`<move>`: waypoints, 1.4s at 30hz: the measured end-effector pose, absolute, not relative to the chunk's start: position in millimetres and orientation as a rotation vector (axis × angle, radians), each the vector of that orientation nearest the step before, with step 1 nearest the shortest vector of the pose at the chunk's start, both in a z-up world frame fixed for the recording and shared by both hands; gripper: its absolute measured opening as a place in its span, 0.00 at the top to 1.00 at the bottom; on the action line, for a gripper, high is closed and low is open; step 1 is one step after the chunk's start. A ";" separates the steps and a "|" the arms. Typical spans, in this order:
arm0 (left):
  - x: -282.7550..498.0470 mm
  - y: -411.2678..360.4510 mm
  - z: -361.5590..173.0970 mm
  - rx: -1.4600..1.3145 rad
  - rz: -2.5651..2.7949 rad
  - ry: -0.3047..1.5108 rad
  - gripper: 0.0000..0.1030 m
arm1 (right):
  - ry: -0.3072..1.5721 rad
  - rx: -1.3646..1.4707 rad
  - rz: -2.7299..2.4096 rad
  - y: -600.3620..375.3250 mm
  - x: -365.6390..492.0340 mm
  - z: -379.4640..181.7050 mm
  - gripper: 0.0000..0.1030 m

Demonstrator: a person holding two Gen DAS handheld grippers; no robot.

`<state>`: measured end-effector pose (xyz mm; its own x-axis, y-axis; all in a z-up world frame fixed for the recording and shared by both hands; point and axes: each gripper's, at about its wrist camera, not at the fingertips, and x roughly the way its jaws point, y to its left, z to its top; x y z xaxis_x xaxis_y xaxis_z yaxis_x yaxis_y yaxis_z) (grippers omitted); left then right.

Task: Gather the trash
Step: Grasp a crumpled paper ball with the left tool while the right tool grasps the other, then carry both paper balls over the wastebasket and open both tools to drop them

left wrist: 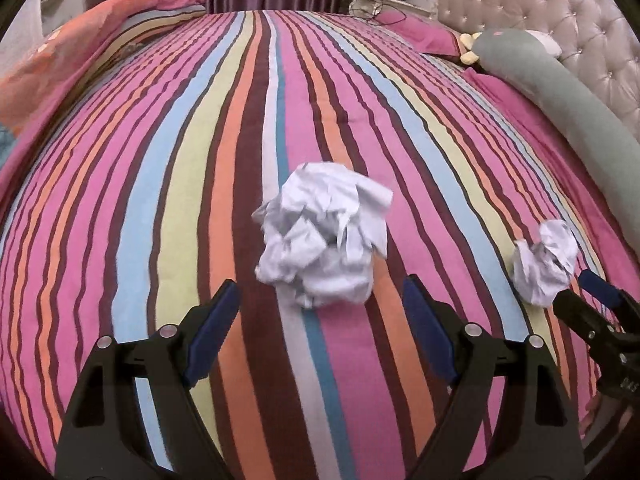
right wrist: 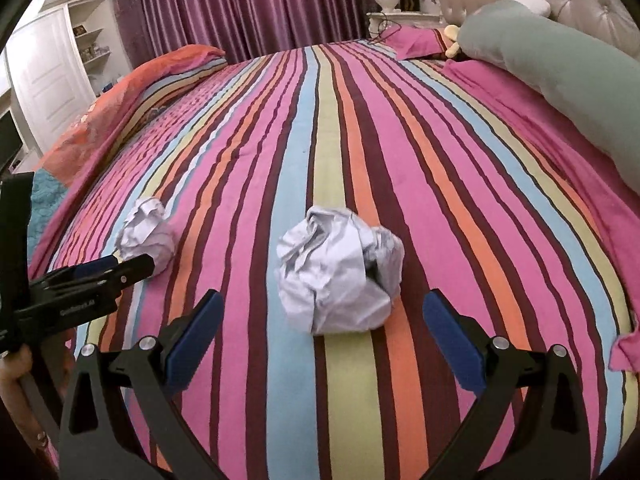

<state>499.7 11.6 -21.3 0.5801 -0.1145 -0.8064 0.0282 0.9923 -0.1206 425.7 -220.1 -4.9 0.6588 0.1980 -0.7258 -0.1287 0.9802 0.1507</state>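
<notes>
Left gripper (left wrist: pixel 318 316): my jaws stand spread, nothing between the pads; the left paper ball (left wrist: pixel 322 236) lies just ahead on the striped bedspread (left wrist: pixel 160 160).
Right gripper (right wrist: pixel 320 330): spread too, empty; the right paper ball (right wrist: pixel 340 272) sits just beyond my tips.
Spacing: the two balls lie near each other, apart.
Approach: I'd lower each pair astride its own ball, then close gently so the paper crumples instead of squirting out.
Risk: soft bedding may bunch into the pads.
Bin: none in view, I think.
</notes>
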 end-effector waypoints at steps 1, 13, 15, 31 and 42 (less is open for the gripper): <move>503.7 11.3 -22.7 -0.106 -0.084 0.952 0.21 | 0.835 0.086 0.184 -219.7 429.0 -6.0 0.07; 538.6 16.8 -39.5 -0.145 -0.051 1.000 0.21 | 0.878 0.084 0.155 -220.7 460.0 -20.7 0.07; 541.7 17.9 -41.9 -0.146 -0.036 1.009 0.21 | 0.894 0.090 0.147 -222.2 464.5 -26.1 0.07; 517.4 23.5 -24.4 -0.155 -0.030 0.967 0.48 | 0.912 0.042 0.135 -219.2 445.3 -15.9 0.47; 431.7 25.7 9.1 -0.183 -0.044 0.926 0.48 | 0.871 0.023 0.176 -211.9 374.2 19.5 0.47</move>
